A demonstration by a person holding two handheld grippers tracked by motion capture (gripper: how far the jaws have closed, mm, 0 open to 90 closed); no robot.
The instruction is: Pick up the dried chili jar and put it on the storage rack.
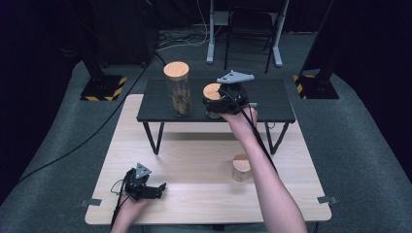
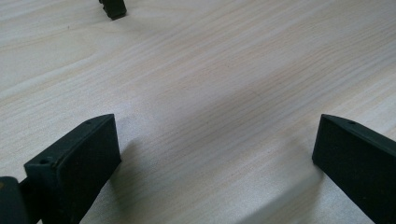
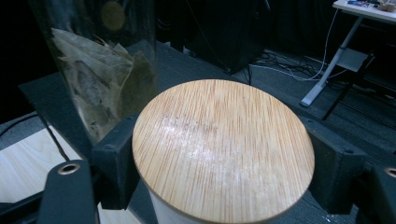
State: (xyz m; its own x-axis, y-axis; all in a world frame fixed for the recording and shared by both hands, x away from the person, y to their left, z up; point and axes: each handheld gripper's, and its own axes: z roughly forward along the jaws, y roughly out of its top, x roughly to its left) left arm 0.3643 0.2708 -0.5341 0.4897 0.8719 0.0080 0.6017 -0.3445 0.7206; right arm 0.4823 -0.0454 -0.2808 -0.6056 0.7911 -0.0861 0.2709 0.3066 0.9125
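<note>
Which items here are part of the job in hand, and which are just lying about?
In use:
- short jar, bamboo lid, on the black shelf
- right gripper, shut on the short jar

Lying about:
- tall jar holding dried leaves
- small lidded jar on the table
- left gripper, open, resting on the table

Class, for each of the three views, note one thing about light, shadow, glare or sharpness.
High view: the pale table is brightly lit, the room around it dark. Left gripper view: the open tongs cast soft shadows on the wood, and the near tips look slightly blurred. Right gripper view: a whitish sheen lies on the wooden lid; the tall jar beside it is dim.
</note>
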